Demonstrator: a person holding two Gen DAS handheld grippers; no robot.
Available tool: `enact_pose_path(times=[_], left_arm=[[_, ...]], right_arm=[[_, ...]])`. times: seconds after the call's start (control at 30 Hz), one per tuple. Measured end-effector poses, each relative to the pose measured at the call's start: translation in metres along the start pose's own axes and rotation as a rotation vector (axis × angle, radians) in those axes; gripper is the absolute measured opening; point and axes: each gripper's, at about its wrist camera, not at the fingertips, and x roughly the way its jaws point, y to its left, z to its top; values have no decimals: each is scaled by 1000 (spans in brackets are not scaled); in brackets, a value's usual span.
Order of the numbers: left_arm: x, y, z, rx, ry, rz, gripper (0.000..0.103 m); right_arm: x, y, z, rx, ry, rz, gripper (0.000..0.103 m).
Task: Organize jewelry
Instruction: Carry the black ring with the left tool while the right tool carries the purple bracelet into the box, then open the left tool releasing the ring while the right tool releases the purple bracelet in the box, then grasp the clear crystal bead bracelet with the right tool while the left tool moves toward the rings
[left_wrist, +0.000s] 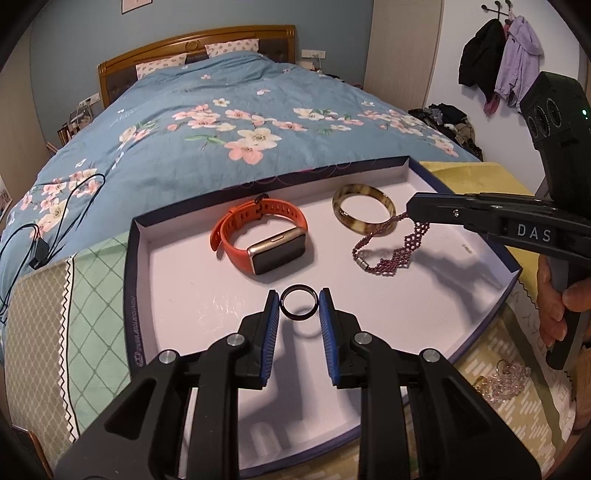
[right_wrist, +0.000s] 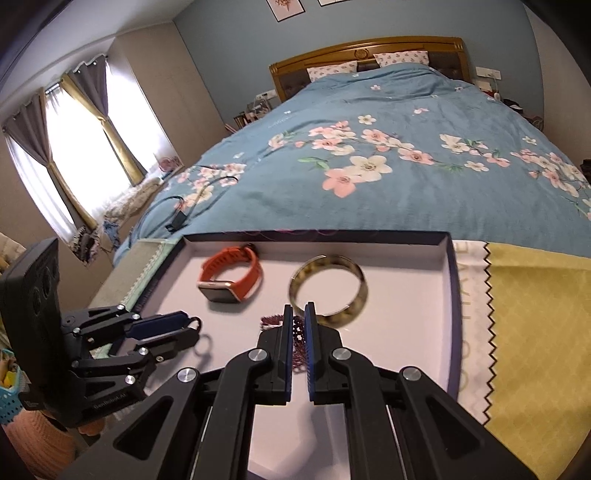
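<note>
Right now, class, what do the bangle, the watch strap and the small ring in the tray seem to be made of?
Bangle: glossy, mottled brown and cream, likely resin or horn.
Watch strap: matt orange with punched holes, probably silicone.
Ring, between the left gripper's blue pads: smooth, shiny black; material unclear.

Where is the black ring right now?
In the left wrist view, the black ring sits pinched between the left gripper pads over the white tray, just in front of the orange watch.

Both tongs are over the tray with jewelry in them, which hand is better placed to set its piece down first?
Probably right. The right tongs grip a beaded bracelet whose far end already lies on the tray, beside the bangle. The left tongs hold the black ring above the floor; its shadow falls separately below.
</note>
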Motion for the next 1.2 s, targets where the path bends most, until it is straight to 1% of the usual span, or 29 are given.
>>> enact_pose_path(times=[0.13,0.2,0.3,0.37,0.4,0.47,0.6,0.63,0.67,0.83,1.0,1.2], left_arm=[[9,0,5,1,13,3,22],[14,0,7,5,21,14,22],[21,0,11,6,30,20,22],[25,-1,13,9,38,33,22],[27,-1,14,11,39,39,23],[28,-1,15,10,37,42,23],[26,1,17,-10,22,47,28],[21,1,16,-17,8,53,35],[16,3,16,-21,-6,62,39],[-24,5,8,-33,-88,80,40],[-69,4,-13,-42,-163,57,44],[-99,0,-50,-39,-174,34,46]], right_arm=[[5,-5,-2,1,21,-36,10],[4,-6,-3,-1,22,-45,10],[-3,-5,-5,-5,6,-55,22],[-11,-3,-7,-13,-7,-57,24],[-15,-1,-8,-18,-13,-54,27],[-23,2,-10,-29,-25,-43,28],[-47,12,-15,-57,-65,-10,33],[-51,13,-17,-63,-70,-3,34],[-58,15,-19,-72,-77,4,34],[-79,21,-41,-123,-67,39,34],[-86,30,-76,-182,-3,55,34],[-80,47,-113,-294,77,25,34]])
